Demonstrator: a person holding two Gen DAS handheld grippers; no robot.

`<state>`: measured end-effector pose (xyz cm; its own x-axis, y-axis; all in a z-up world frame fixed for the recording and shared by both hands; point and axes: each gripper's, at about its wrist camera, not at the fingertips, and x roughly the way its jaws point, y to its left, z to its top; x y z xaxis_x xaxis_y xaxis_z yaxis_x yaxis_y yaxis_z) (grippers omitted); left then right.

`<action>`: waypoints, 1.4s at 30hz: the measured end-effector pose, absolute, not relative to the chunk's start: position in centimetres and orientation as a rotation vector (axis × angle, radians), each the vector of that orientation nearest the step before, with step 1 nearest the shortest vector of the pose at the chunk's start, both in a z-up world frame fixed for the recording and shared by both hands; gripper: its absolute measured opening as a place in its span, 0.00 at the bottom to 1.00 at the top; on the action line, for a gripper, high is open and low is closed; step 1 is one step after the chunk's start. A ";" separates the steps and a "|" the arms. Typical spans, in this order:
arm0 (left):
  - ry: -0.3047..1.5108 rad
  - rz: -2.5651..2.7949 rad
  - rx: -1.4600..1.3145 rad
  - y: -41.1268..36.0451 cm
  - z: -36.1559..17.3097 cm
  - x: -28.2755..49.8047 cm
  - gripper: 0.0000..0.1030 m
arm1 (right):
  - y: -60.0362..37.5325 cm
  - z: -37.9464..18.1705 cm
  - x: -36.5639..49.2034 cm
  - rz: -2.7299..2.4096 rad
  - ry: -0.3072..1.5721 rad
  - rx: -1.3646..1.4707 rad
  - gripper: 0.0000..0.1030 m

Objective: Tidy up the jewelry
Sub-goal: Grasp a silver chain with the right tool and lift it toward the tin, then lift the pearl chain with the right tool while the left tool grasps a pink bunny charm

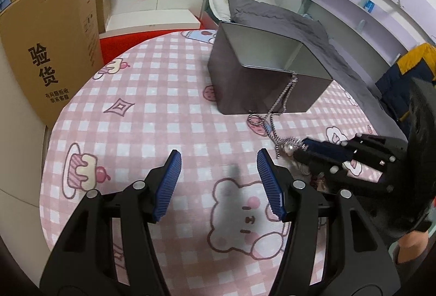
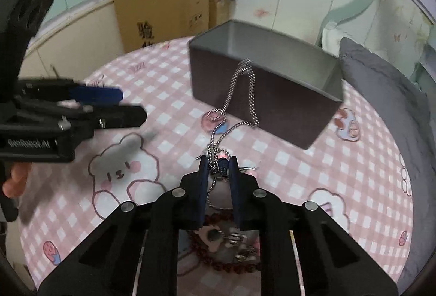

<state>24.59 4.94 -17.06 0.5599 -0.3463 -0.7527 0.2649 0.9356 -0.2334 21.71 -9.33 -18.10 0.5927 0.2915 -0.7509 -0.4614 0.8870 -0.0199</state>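
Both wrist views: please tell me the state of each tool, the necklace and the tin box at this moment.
Left tool: open, holding nothing, above the tablecloth.
Right tool: shut on the silver chain necklace.
Silver chain necklace: one end pinched, the other hooked over the box rim.
Metal tin box: open, no lid, upright.
Bead bracelet: lying on the cloth, untouched.

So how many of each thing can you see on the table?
Grippers: 2, left open, right shut on the silver chain
Tins: 1
Silver chains: 1
Red bead strings: 1
Total: 5
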 end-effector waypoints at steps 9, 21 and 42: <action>0.907 -0.447 -0.037 1.6 -17.3 24.5 0.56 | -13.2 -13.4 21.5 0.474 0.752 -0.051 0.13; 0.927 -0.513 0.091 -4.3 -18.7 26.0 0.49 | -14.3 -12.5 22.1 0.470 0.728 -0.031 0.13; 0.832 -0.536 0.026 -1.3 -14.1 26.1 0.08 | -14.8 -8.1 21.7 0.497 0.632 -0.023 0.13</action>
